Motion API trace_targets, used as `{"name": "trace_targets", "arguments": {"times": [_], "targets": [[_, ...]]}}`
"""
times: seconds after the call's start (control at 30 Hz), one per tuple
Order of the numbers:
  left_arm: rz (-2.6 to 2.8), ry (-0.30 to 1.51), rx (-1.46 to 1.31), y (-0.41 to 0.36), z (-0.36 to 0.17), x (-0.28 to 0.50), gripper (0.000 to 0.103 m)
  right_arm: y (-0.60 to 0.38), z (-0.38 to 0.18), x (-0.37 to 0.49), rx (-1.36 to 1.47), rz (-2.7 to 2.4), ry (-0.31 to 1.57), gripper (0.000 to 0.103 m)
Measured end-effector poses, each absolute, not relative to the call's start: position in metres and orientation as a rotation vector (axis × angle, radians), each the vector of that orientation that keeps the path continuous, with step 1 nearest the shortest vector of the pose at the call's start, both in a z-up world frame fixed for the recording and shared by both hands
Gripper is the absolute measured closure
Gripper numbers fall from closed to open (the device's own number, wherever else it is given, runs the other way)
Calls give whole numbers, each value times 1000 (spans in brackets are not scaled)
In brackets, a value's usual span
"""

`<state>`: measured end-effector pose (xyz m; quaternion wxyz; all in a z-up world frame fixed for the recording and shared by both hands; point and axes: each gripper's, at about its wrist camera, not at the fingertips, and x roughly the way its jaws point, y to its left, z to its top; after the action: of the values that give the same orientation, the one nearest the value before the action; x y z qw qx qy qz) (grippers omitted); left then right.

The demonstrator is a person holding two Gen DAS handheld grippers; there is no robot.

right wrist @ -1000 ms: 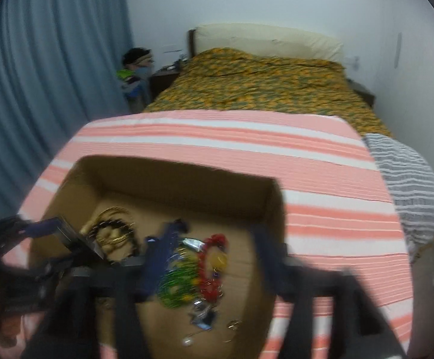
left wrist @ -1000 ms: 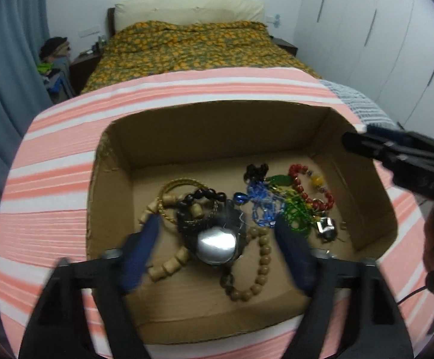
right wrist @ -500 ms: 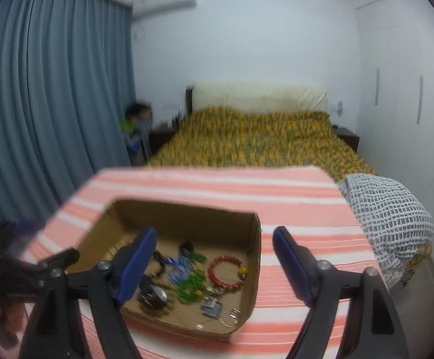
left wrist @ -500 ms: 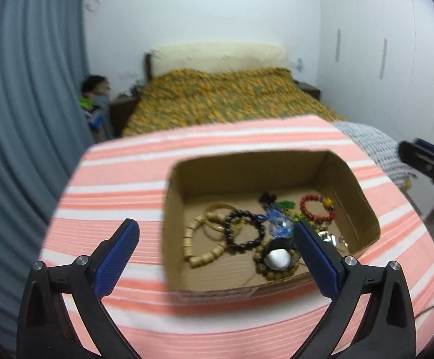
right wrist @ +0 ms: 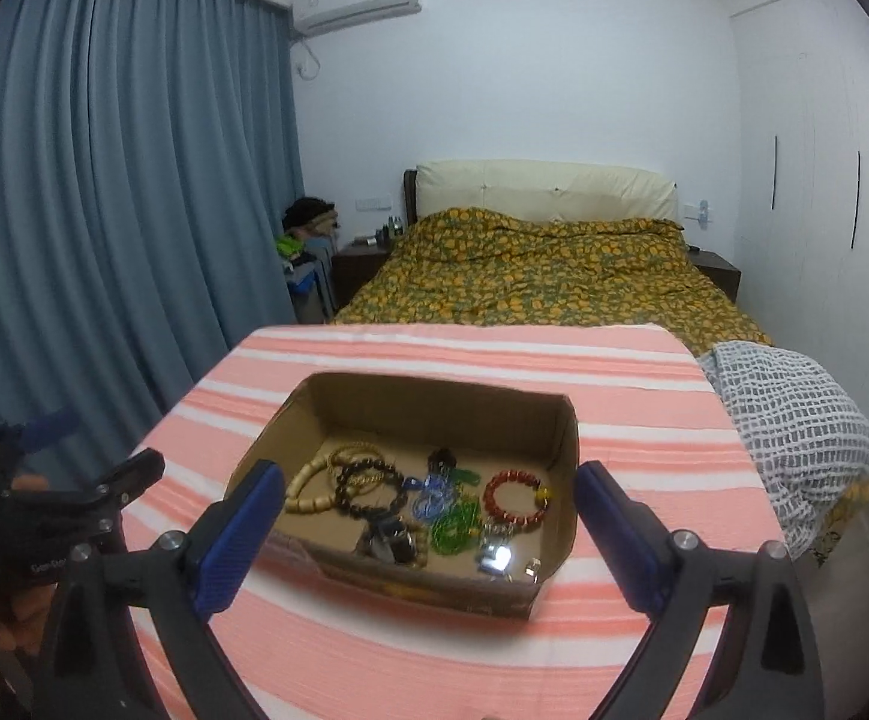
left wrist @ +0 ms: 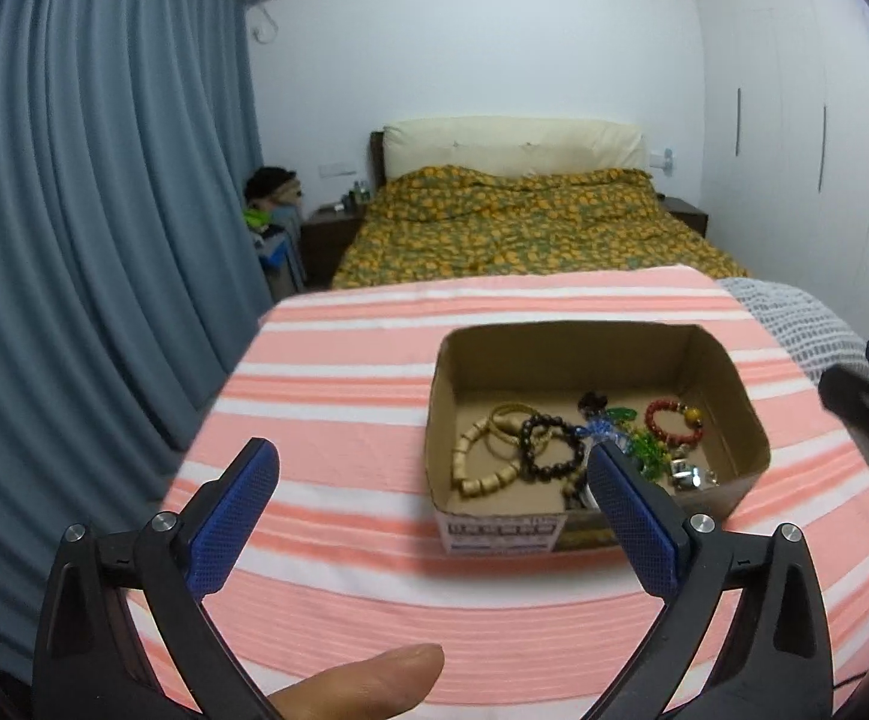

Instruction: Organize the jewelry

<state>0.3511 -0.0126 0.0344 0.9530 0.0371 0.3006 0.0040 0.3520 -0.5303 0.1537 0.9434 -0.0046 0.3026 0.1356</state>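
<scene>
Your left gripper (left wrist: 434,483) is wide apart and empty, your right gripper (right wrist: 428,495) has just been opening with nothing in it, and all the jewelry (right wrist: 428,504) sits ahead in the cardboard box (right wrist: 434,402), so the job looks nearly done.

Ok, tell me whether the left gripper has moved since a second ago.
Yes. The left gripper has pulled up and back out of the cardboard box, its empty jaws now wide open in front of it.
</scene>
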Motion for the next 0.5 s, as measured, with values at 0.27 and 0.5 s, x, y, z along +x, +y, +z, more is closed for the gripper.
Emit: {"name": "trace_targets", "arguments": {"times": [0.27,0.5], "targets": [[-9,670,42,-9,31,345,0,-518,151,338,-34,289,669,4],[-19,690,50,-12,31,338,0,-513,154,327,-44,286,693,4]]}}
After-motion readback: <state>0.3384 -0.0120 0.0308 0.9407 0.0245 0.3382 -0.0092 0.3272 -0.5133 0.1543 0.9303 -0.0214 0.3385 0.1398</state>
